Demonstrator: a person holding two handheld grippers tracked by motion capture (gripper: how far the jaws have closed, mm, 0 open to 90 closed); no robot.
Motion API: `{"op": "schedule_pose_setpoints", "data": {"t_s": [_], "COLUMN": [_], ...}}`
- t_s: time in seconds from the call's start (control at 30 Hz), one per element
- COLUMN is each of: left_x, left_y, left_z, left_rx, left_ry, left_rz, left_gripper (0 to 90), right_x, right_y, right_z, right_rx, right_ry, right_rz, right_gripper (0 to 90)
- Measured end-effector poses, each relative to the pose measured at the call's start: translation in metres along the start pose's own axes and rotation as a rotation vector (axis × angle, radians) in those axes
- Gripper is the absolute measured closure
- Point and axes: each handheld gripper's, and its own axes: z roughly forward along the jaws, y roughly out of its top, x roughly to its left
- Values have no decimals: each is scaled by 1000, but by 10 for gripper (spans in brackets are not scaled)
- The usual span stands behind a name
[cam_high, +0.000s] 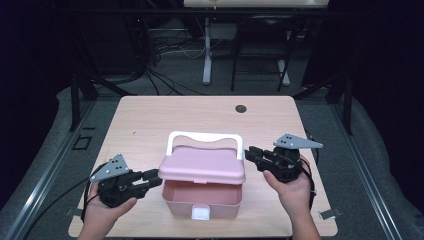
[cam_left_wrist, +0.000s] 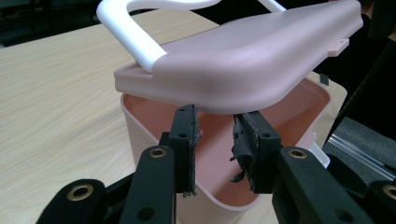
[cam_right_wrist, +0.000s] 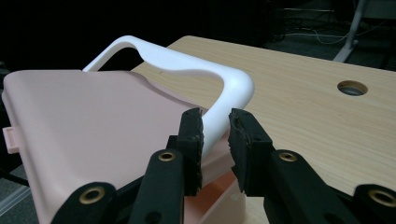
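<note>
Light wooden table (cam_high: 150, 120) on a dark floor; pink plastic box (cam_high: 202, 198) at centre, its pink lid (cam_high: 202, 164) with white arched handle (cam_high: 204, 136) raised and tilted above it. Left gripper (cam_high: 156, 179), at 9 o'clock of the box, jaws partly apart under the lid edge. Right gripper (cam_high: 248, 152), at 3 o'clock, straddles the handle's side bar; contact unclear. Judged step: working the lid. Next: steady, matched movement. Round cable hole (cam_high: 241, 108) at 12 o'clock, well clear.

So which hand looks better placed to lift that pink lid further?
Probably the left: its gripper sits just under the lid's raised edge, jaws apart. The right gripper is at the white handle instead.
</note>
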Motion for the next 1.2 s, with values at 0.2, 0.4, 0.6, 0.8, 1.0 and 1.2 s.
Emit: {"op": "schedule_pose_setpoints", "data": {"t_s": [0.2,0.4,0.6,0.8,1.0,1.2], "left_x": [1,2,3,3,3,4], "left_y": [9,15,20,24,25,27], "left_z": [-2,-1,-1,-1,0,0], "left_rx": [-16,-26,-32,-36,-44,-50], "left_ry": [9,19,22,30,34,34], "left_rz": [7,18,18,27,25,22], "left_gripper": [697,698,700,707,710,710], "right_x": [0,-2,-2,-1,0,2], "right_y": [-4,-9,-12,-20,-28,-38], "right_z": [-7,-11,-13,-15,-17,-11], "right_rx": [-3,3,9,30,37,68], "right_ry": [-17,-22,-27,-35,-35,-40], "right_rz": [3,10,8,2,10,-1], "right_gripper": [751,754,753,745,739,726]}}
